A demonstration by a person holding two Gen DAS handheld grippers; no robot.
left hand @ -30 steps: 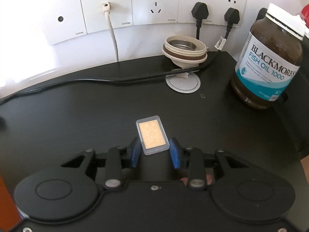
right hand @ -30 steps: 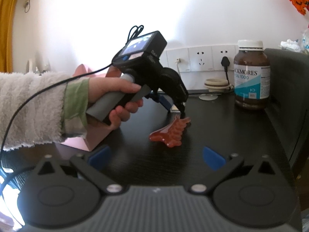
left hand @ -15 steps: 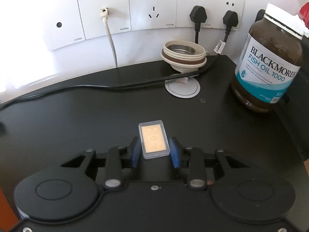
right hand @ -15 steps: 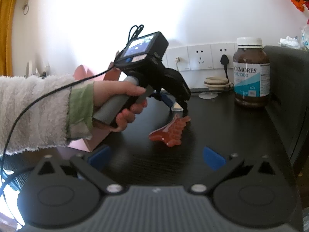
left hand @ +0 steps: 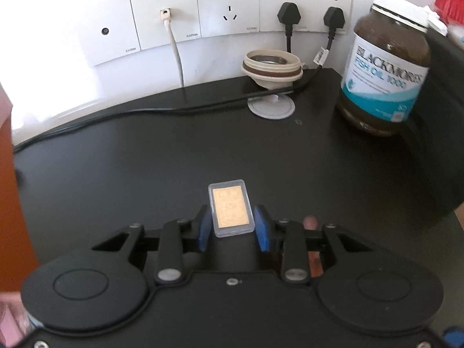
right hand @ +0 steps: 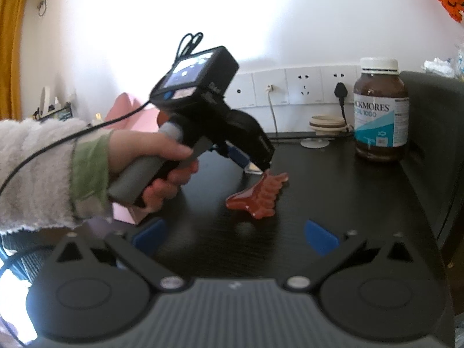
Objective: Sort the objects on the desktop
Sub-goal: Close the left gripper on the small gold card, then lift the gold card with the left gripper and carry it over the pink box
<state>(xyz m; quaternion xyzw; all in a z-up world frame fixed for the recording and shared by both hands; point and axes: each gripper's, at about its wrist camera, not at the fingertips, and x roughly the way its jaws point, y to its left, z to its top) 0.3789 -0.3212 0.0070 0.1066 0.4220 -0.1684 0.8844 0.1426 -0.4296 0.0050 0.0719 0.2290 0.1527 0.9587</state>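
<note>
Left tool (left hand: 232, 226): pinching the small clear case (left hand: 231, 210) between its blue pads, which bear on the two long edges near the lower half.
Right tool (right hand: 235, 236): spread wide, nothing between the pads, hanging over the near part of the worktop (left hand: 145, 156).
Case, location: in my left tool, lifted off the worktop, its free end pointing to 12 o'clock in the left wrist view, toward the wall sockets (left hand: 229, 8).
Case, appearance: flat clear plastic rectangle with rounded corners, gold-coloured insert inside; the print on the insert is too blurred to read.
Case, handling: I judge it light, stiff and smooth-sided; hard plastic may slip or twist in a light pinch. Best held across the long edges, as now, and deeper toward the middle if it starts to tip.
Red comb-like piece (right hand: 258, 195): lying flat on the worktop, just below the left tool's tip in the right wrist view; whether they touch I cannot tell.
Fish oil bottle (left hand: 385, 69): upright at 2 o'clock, well apart from the case.
Risk: setting the case down on edge could let it topple.
</note>
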